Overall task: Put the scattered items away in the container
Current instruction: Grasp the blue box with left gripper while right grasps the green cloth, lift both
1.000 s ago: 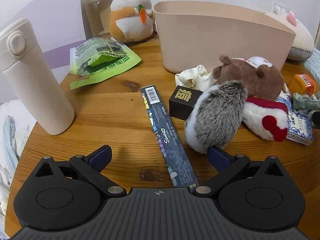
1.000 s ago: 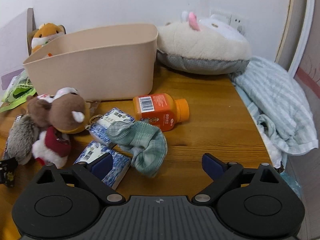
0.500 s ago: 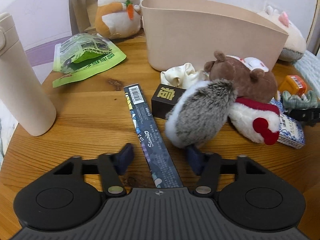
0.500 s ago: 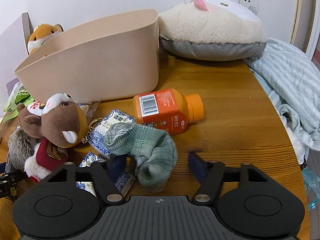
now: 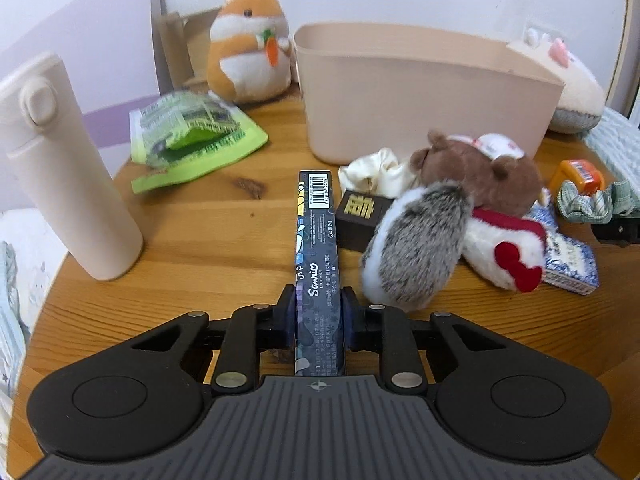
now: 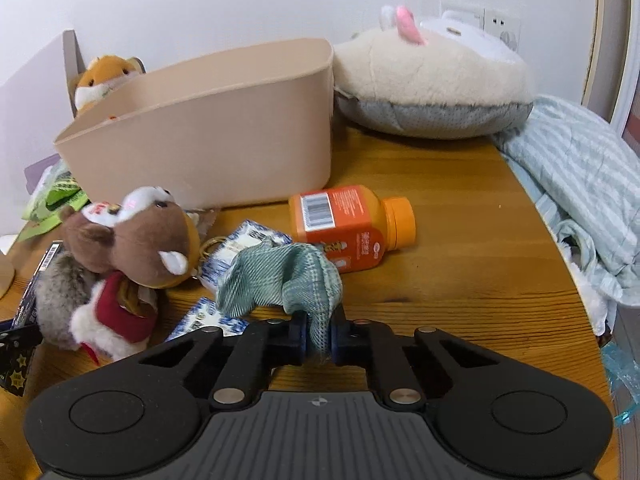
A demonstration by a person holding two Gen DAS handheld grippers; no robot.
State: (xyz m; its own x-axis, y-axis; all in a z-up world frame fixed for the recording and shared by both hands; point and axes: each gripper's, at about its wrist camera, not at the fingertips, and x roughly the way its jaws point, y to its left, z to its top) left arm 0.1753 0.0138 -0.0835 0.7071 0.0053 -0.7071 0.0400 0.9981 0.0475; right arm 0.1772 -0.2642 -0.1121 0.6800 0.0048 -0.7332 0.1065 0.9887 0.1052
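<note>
My left gripper (image 5: 319, 312) is shut on the near end of a long dark box (image 5: 316, 236) that points toward the beige container (image 5: 420, 92). My right gripper (image 6: 319, 330) is shut on a green checked cloth (image 6: 280, 276), which lies over blue-and-white packets (image 6: 236, 248). Beside the box lie a grey furry plush (image 5: 416, 244), a brown plush (image 5: 480, 172), a red-and-white plush (image 5: 508, 244), a small black box (image 5: 360, 212) and a cream cloth (image 5: 380, 168). An orange bottle (image 6: 348, 220) lies on its side in front of the container (image 6: 208, 140).
A tall cream flask (image 5: 60, 168) stands at the left of the wooden table (image 5: 200, 232). A green packet (image 5: 192, 136) and an orange hamster plush (image 5: 248, 48) are behind it. A large cream cushion (image 6: 432, 76) and striped bedding (image 6: 572, 184) are at the right.
Both grippers went from open to shut: the left closed on the long dark box, the right on the green cloth. The dark box now lies straight between my left fingers.
</note>
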